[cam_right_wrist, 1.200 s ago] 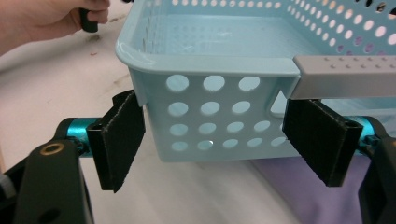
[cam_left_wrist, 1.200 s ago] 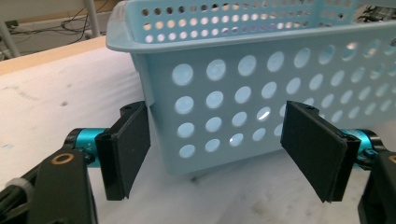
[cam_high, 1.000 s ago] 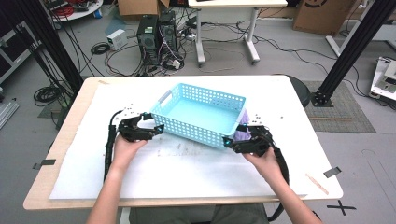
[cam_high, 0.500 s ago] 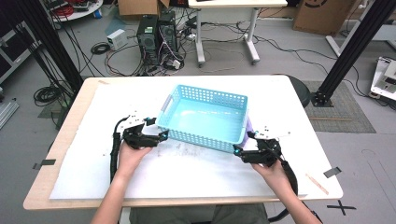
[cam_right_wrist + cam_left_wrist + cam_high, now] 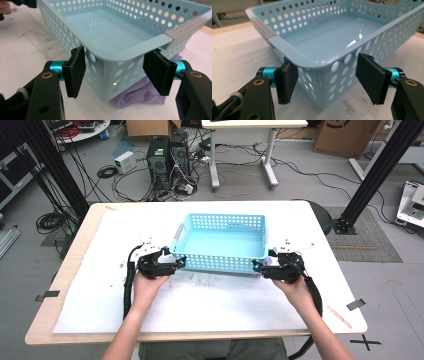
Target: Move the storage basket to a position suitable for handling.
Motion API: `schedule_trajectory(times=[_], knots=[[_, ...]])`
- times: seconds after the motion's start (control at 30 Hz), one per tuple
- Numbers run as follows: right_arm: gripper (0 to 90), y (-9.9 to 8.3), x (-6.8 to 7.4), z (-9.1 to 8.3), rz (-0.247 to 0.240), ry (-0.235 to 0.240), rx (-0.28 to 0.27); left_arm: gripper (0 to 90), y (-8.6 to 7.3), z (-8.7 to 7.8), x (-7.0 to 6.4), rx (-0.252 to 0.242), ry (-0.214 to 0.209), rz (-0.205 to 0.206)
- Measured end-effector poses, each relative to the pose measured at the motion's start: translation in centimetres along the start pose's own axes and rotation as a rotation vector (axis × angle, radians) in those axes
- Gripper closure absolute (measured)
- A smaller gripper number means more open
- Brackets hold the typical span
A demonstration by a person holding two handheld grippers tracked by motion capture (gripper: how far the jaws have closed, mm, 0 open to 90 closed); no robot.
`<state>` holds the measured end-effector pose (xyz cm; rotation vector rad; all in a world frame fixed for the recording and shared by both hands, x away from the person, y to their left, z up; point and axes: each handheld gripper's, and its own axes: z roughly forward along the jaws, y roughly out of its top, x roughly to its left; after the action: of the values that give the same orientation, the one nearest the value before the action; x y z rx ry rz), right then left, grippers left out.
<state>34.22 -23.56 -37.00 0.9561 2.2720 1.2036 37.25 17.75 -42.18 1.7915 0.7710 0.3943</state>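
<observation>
A light blue perforated plastic basket sits on the white-covered table, directly ahead of both grippers and between them. Its inside is bare.

The left gripper is at the basket's near left corner. In the left gripper view the jaws stand wide apart with that rounded corner between them; the pad on that view's left looks to be touching the wall just under the rim, while the other pad stands clear of the wall. The left hand grips the tool from behind.

The right gripper is at the near right corner, its jaws likewise spread wide around the corner. Whether either pad touches the plastic cannot be told. The right hand holds it from behind.

A crumpled lilac cloth lies on the table just beside and partly under that right corner, below the right gripper's far jaw.
</observation>
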Motion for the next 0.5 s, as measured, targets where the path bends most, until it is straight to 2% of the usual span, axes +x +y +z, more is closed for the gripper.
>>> schedule_trajectory(times=[0.07, 0.1, 0.13, 0.17, 0.2, 0.3, 0.37, 0.4, 0.43, 0.47, 0.5], knots=[[36.9, -0.7, -1.0, -0.1, 0.016, -0.003, 0.031, 34.6, -0.3, 0.4, -1.5, 0.057, 0.03, 0.019], [36.9, -0.7, -1.0, -0.1, 0.016, -0.003, 0.031, 34.4, -0.3, 0.4, -1.5, 0.057, 0.03, 0.019], [37.3, -1.7, -1.1, 0.0, 0.025, -0.016, 0.044, 33.3, -0.7, 0.8, -2.3, 0.088, 0.041, 0.035], [37.3, -1.7, -1.1, 0.0, 0.025, -0.016, 0.044, 32.2, -0.7, 0.8, -2.3, 0.088, 0.041, 0.035], [36.1, -2.8, -1.3, 0.0, 0.037, -0.014, 0.049, 30.9, -0.8, 0.8, -2.8, 0.098, 0.05, 0.067], [31.6, -3.6, -1.3, -0.3, 0.057, -0.027, 0.044, 29.2, -0.8, 0.5, -2.8, 0.085, 0.03, 0.067], [30.3, -4.2, -1.5, -0.9, 0.07, -0.015, 0.032, 27.5, -0.7, 0.0, -2.7, 0.084, 0.01, 0.045], [27.2, -4.4, -1.5, -1.9, 0.087, -0.027, -0.007, 26.0, -0.7, -0.5, -2.6, 0.079, 0.005, 0.061], [27.2, -4.4, -1.5, -1.9, 0.087, -0.027, -0.007, 26.0, -0.7, -0.5, -2.6, 0.079, 0.005, 0.061], [26.5, -4.4, -1.4, -2.5, 0.099, -0.042, -0.043, 26.0, -0.8, -0.7, -2.5, 0.075, 0.012, 0.073], [26.5, -4.4, -1.4, -2.5, 0.099, -0.042, -0.043, 26.0, -0.8, -0.7, -2.4, 0.068, 0.027, 0.076]])
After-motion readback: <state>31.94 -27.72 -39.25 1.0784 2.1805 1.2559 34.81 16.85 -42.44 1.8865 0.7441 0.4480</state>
